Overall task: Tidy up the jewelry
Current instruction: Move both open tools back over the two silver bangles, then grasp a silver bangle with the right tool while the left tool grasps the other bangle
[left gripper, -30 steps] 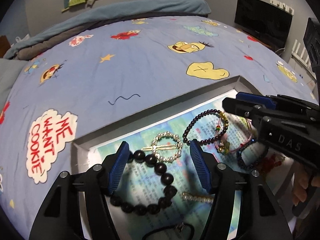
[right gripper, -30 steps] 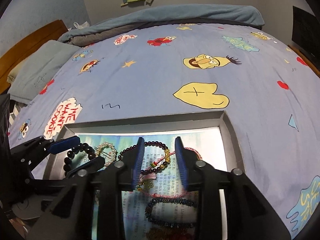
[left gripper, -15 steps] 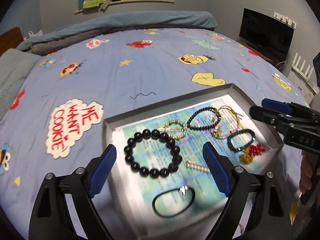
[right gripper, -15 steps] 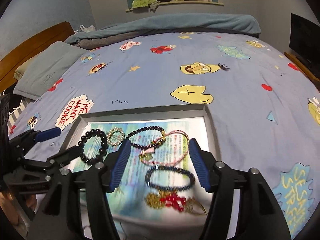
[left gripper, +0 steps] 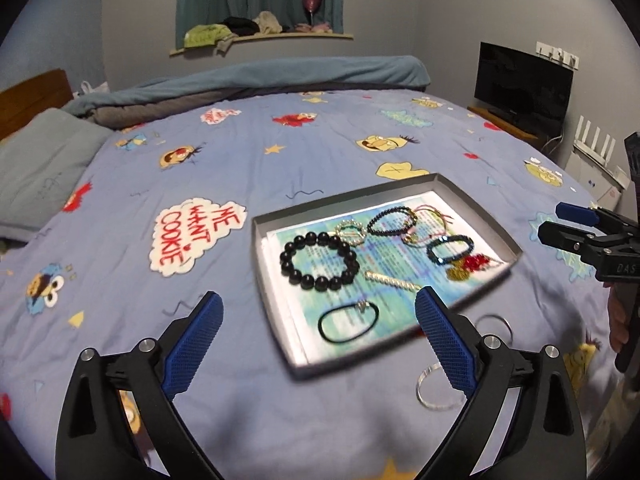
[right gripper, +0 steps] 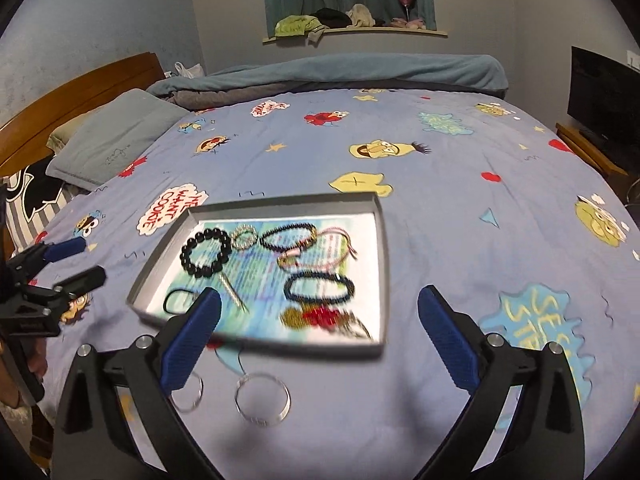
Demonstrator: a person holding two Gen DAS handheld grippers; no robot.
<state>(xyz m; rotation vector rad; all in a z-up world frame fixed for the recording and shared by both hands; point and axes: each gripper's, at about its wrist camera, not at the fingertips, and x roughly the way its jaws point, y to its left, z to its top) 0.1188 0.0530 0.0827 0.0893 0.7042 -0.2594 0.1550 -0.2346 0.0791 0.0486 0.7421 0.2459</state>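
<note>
Nearest the cameras, the left gripper [left gripper: 316,332] and the right gripper [right gripper: 318,330] both hang with their ribbed blue pads spread wide, holding nothing, above the cartoon-printed bedspread [left gripper: 240,152]. Two clear glassy bangles [right gripper: 262,400] lie on the fabric just short of the tray's near rim. The shallow grey metal tray [left gripper: 258,256] rests flat, its thin raised walls ringing a printed paper liner. Inside lie a bracelet of large glossy black beads [left gripper: 319,261], a thin black hair tie [left gripper: 348,322], a twisted silver bar [left gripper: 390,280], and smaller beaded bracelets [left gripper: 390,220] toward the far corner. Open bedspread surrounds the tray on every side.
</note>
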